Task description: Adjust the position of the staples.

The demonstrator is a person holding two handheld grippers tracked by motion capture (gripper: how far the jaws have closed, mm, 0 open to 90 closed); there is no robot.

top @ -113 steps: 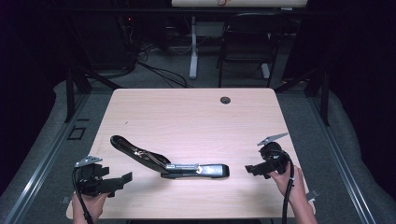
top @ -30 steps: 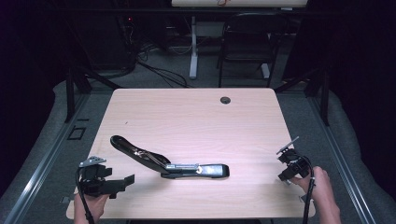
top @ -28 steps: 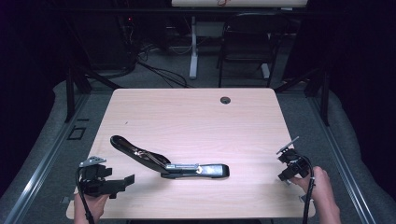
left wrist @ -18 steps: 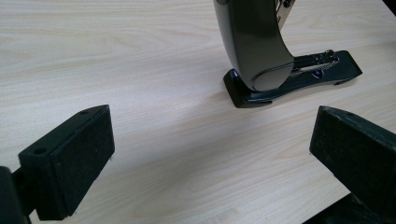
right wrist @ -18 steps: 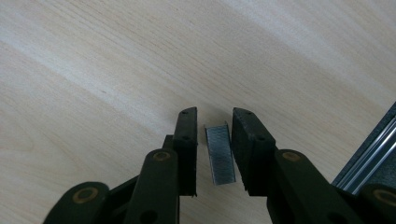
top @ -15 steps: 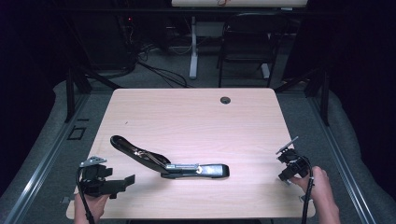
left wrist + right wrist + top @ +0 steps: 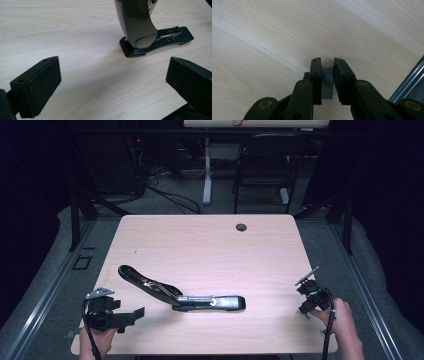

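Note:
A black stapler point(image 7: 190, 297) lies swung open on the wooden table point(image 7: 210, 245), its arm raised toward the left. My left gripper point(image 7: 132, 317) rests at the front left corner, open, and points at the stapler. In the left gripper view its wide-apart pads point(image 7: 37, 85) frame the stapler's near end point(image 7: 140, 27) with bare wood between them. My right gripper point(image 7: 306, 300) sits low at the table's right edge. Its jaws have just been closing. In the right gripper view a small grey strip of staples point(image 7: 327, 82) fills the gap of the gripper point(image 7: 327, 62), both pads against it.
A round cable hole point(image 7: 241, 227) sits near the table's far edge. A metal floor rail point(image 7: 409, 85) runs just past the right edge, close to my right gripper. Desk legs, a chair and cables stand on the dark floor beyond the table.
Since the oldest frame my right gripper has moved out from the table's front right area to its right edge and tilted down. Over the last second neither hand nor the stapler has shifted.

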